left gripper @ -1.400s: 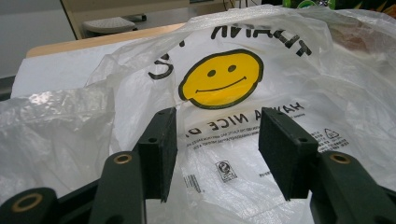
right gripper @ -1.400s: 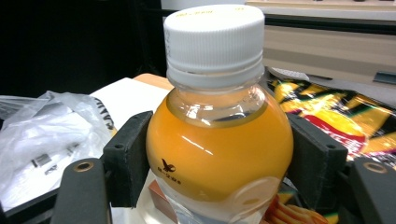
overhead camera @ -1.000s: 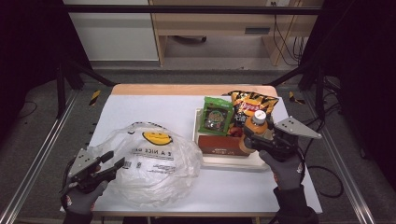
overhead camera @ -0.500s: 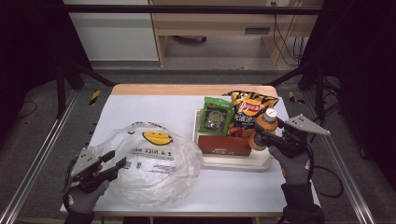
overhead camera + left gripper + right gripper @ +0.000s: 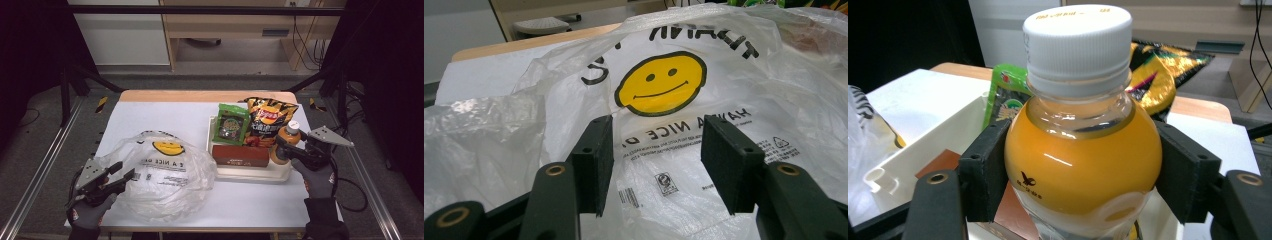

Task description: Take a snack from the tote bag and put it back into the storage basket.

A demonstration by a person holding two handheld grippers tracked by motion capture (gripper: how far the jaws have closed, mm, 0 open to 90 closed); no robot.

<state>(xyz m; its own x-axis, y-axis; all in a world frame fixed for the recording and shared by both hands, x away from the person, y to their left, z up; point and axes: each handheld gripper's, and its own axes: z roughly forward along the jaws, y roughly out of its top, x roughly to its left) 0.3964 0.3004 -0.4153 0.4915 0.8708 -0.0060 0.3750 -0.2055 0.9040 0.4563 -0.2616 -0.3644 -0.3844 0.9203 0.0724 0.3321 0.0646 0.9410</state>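
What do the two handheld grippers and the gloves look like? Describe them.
Both the left gripper and the right gripper have black jaws with flat dark pads, brass-coloured rivets and a grey three-cornered top plate. The person's hands wear grey gloves with dark cuffs.

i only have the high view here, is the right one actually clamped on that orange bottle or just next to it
Observer: Clamped. In the right gripper view the right gripper has both jaws pressed against the sides of the orange bottle.
Operator: cap on?
Observer: Yes, a white cap sits on its neck.
Operator: and the left one, got the bag yet
Observer: No. In the left gripper view the left gripper has its jaws standing apart over the plastic bag, gripping nothing; the smiley print faces it.
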